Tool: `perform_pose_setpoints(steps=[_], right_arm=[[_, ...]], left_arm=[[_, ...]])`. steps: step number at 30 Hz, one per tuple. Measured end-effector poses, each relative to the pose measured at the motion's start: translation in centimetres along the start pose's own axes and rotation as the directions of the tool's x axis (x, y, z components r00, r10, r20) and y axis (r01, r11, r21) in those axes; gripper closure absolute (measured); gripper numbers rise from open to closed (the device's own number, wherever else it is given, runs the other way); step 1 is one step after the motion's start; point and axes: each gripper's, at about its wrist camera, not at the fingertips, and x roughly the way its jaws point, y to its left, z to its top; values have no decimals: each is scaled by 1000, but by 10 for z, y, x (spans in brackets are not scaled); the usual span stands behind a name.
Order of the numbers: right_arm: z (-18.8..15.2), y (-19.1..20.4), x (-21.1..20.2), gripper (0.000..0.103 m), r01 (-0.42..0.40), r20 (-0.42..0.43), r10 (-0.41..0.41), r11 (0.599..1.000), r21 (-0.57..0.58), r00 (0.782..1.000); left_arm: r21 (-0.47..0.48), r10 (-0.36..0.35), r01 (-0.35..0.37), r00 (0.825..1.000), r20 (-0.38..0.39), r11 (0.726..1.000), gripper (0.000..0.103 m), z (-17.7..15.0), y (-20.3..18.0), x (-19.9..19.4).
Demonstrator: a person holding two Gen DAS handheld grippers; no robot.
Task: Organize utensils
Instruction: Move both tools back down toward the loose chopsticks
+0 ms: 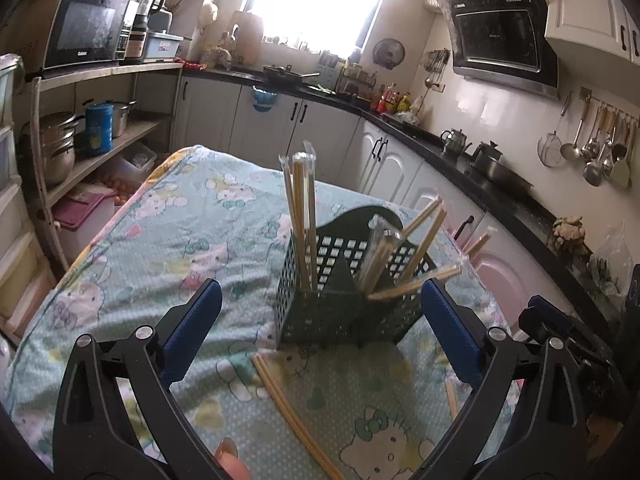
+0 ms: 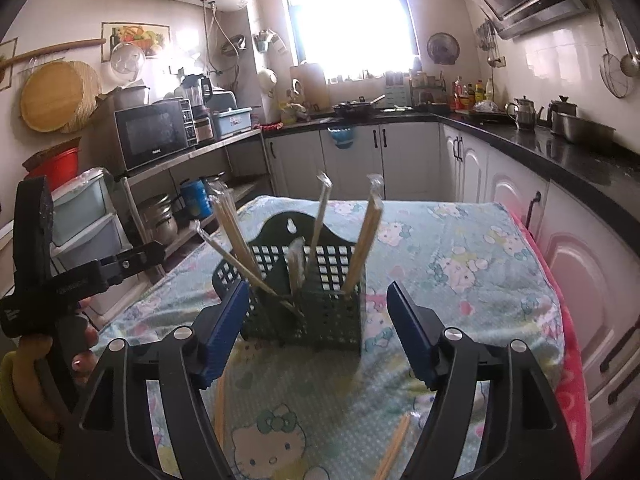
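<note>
A dark green perforated utensil holder (image 1: 344, 312) (image 2: 320, 312) stands on the patterned tablecloth (image 1: 160, 240) (image 2: 460, 240). Several wrapped pairs of chopsticks (image 1: 300, 216) (image 2: 364, 240) stick up out of its compartments. More wrapped chopsticks lie flat on the cloth in front of the holder (image 1: 288, 404) (image 2: 394, 450). My left gripper (image 1: 320, 328) is open, nothing between its blue pads (image 1: 192, 332), and sits just short of the holder. My right gripper (image 2: 316, 324) is open too, with nothing between its pads, facing the holder's front.
A shelf with a microwave (image 1: 86, 28) (image 2: 154, 132) and pots (image 1: 60, 144) stands past the table's left side. A black counter (image 1: 500, 184) (image 2: 560, 148) with kettles runs along the right. The other hand-held gripper (image 2: 48, 276) shows at the left edge of the right wrist view.
</note>
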Motion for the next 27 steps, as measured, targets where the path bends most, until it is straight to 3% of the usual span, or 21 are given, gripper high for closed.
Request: perform_pose_setpoints(steps=[27], right_arm=[[-76, -33, -4, 31, 52, -172, -44, 998, 41, 984]], left_arm=[[39, 12, -6, 988, -154, 999, 12, -73, -18, 18]])
